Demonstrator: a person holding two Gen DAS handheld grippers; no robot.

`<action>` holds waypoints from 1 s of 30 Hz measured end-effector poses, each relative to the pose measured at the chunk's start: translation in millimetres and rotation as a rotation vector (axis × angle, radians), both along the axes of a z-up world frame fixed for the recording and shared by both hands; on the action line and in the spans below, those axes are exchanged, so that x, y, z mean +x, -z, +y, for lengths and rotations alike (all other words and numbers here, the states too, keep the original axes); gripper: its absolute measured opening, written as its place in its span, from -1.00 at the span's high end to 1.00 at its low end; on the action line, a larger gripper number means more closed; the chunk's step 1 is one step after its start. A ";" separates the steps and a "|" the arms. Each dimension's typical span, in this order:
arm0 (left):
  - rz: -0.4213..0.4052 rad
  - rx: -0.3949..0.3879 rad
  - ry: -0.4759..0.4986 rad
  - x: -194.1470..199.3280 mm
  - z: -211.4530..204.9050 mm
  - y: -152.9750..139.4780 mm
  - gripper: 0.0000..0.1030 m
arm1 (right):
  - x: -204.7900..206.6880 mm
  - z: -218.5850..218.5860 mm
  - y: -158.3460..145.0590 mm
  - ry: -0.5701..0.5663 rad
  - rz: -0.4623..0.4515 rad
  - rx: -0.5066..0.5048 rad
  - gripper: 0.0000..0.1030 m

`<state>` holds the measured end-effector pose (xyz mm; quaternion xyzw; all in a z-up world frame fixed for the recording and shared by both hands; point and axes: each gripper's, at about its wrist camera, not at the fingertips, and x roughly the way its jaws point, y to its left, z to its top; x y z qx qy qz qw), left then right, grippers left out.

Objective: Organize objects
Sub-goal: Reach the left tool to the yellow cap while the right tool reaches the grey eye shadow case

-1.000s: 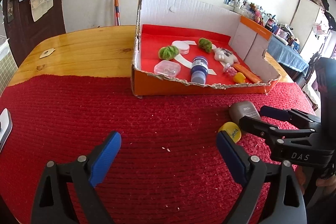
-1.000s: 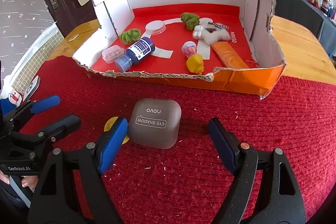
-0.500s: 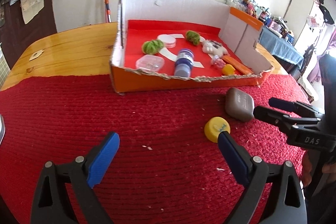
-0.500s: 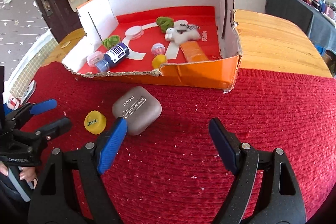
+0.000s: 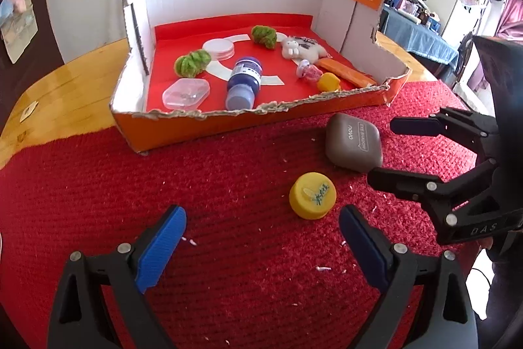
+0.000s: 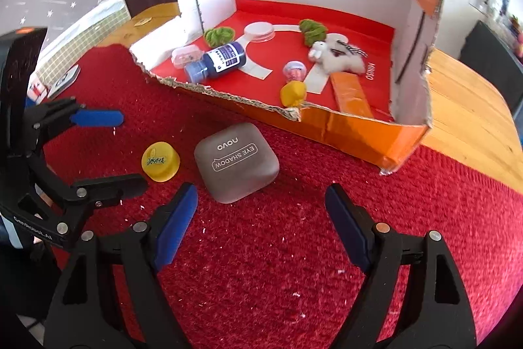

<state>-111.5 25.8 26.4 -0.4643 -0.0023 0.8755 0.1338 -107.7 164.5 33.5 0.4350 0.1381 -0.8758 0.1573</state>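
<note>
While your left gripper hangs at the bottom of the left wrist frame with its jaws narrowing slightly though still wide apart and nothing between them, the yellow cap sits on the red cloth just above them, right of centre. Your right gripper is also spread wide and holds nothing; the grey eye shadow case lies just above its left pad in the right wrist frame, with the cap to its left. Both lie outside the cardboard box, near its torn front edge.
</note>
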 end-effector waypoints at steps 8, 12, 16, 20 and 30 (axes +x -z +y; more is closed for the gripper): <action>0.000 -0.037 0.035 -6.2 6.7 1.9 -0.77 | -8.7 -4.3 4.3 -0.060 0.003 0.046 -0.56; 0.013 -0.033 0.058 -6.6 8.4 0.9 -0.61 | -10.6 -5.3 3.5 -0.079 0.004 0.049 -0.55; 0.039 -0.012 0.102 -2.9 11.9 -0.9 -0.28 | -11.5 -9.0 2.6 -0.101 0.009 0.048 -0.31; 0.060 -0.010 0.149 1.5 17.5 -0.6 -0.02 | -10.3 -15.4 4.2 -0.122 0.020 0.061 -0.11; 0.062 0.087 0.150 6.2 6.9 -7.1 0.39 | 4.4 -14.0 0.7 -0.120 0.030 -0.003 -0.01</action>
